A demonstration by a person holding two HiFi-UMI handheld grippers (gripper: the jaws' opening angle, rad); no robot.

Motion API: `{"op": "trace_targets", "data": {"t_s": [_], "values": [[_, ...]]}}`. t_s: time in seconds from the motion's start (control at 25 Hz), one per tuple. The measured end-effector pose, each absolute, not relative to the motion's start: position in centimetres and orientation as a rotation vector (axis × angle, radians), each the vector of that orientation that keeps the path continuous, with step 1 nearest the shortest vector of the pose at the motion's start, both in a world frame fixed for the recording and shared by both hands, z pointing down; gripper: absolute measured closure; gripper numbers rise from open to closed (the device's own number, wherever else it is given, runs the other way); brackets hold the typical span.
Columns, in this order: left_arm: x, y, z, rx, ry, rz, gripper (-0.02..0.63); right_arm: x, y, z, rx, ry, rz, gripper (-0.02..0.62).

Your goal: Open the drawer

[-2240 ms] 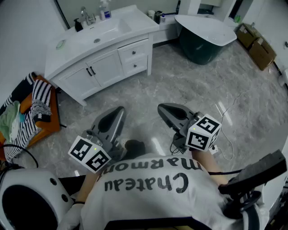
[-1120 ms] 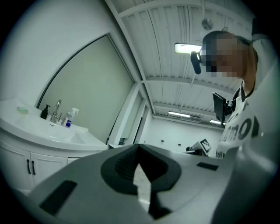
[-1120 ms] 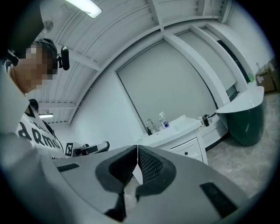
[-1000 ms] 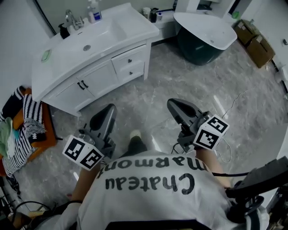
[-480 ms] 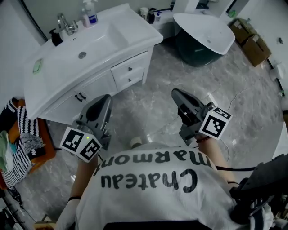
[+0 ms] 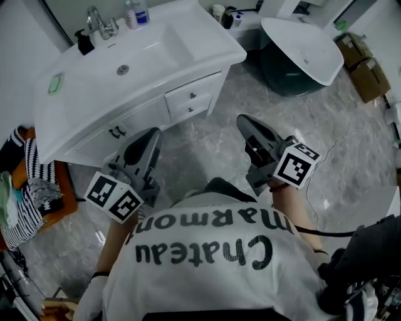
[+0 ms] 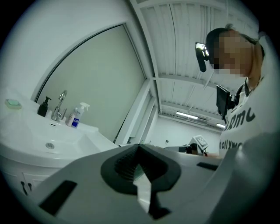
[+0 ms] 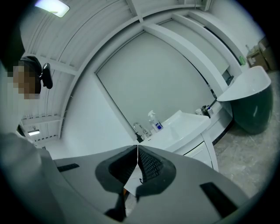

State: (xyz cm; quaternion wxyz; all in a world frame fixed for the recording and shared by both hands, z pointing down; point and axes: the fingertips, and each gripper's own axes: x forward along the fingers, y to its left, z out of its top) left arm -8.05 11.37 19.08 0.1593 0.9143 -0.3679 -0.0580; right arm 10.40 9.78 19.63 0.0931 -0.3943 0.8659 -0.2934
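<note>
A white vanity (image 6: 207,59) with a sink stands ahead of me. On its right front are two small drawers, the upper drawer (image 6: 188,96) and the lower drawer (image 6: 194,111), both closed, each with a dark knob. My left gripper (image 6: 149,133) is shut and empty, and hovers before the cabinet doors (image 6: 116,133). My right gripper (image 6: 243,120) is also shut and empty, to the right of the drawers and apart from them. In the left gripper view the left gripper (image 7: 138,145) points past the sink (image 7: 48,144). The right gripper (image 8: 137,146) faces the vanity (image 8: 192,138) in its own view.
A dark bathtub (image 6: 301,56) with a white rim stands at the back right, with cardboard boxes (image 6: 369,63) beyond it. Striped laundry (image 6: 28,188) lies in an orange basket at the left. A faucet (image 6: 100,25) and a soap bottle (image 6: 138,11) stand on the vanity. A cable (image 6: 329,160) trails over the marble floor.
The person has walked toward the vanity, so it now lies closer under both grippers. Both grippers travelled forward with it and stayed shut.
</note>
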Motion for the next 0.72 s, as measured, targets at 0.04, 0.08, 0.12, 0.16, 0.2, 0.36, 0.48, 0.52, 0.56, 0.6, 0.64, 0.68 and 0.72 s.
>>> {"op": "trace_targets", "data": {"t_s": [0.04,0.08,0.12,0.16,0.2,0.36,0.48,0.52,0.56,0.6,0.64,0.68,0.72], "values": [[-8.2,10.5,19.3,2.607,-1.05,-0.171,0.606,10.0,8.9,19.9,-1.172,2.573,-0.883,0.583],[-8.2,9.7,19.6,2.595,-1.047,-0.176,0.605,9.6,8.0,20.3,-1.178,2.576,-0.893,0.583],[-8.1,8.9,19.9,2.58,-1.042,-0.182,0.606,9.3,7.2,20.6,-1.183,2.58,-0.903,0.583],[-7.9,8.4,20.2,2.566,-1.039,-0.186,0.606,9.1,6.5,21.1,-1.185,2.583,-0.914,0.583],[-7.6,8.0,20.5,2.553,-1.039,-0.188,0.606,9.0,6.0,21.6,-1.183,2.587,-0.93,0.583],[-6.7,6.1,21.9,2.524,-1.065,-0.181,0.604,8.3,3.9,24.1,-1.138,2.602,-1.012,0.583],[-6.5,4.5,23.2,2.484,-1.099,-0.174,0.606,7.4,1.7,26.7,-1.129,2.658,-1.047,0.583],[-6.5,4.2,23.7,2.468,-1.108,-0.168,0.606,7.1,1.0,27.7,-1.136,2.686,-1.048,0.583],[-6.5,3.8,24.3,2.453,-1.114,-0.161,0.606,6.9,0.3,28.6,-1.147,2.714,-1.045,0.583],[-6.5,3.4,24.9,2.439,-1.118,-0.158,0.605,6.7,-0.3,29.6,-1.156,2.739,-1.041,0.583],[-6.4,3.0,25.5,2.427,-1.121,-0.16,0.604,6.5,-0.8,30.5,-1.158,2.761,-1.042,0.583],[-6.4,2.6,26.1,2.419,-1.124,-0.165,0.606,6.4,-1.3,31.3,-1.149,2.778,-1.05,0.583],[-6.3,2.3,26.7,2.417,-1.126,-0.17,0.606,6.2,-1.9,32.2,-1.132,2.793,-1.064,0.583]]}}
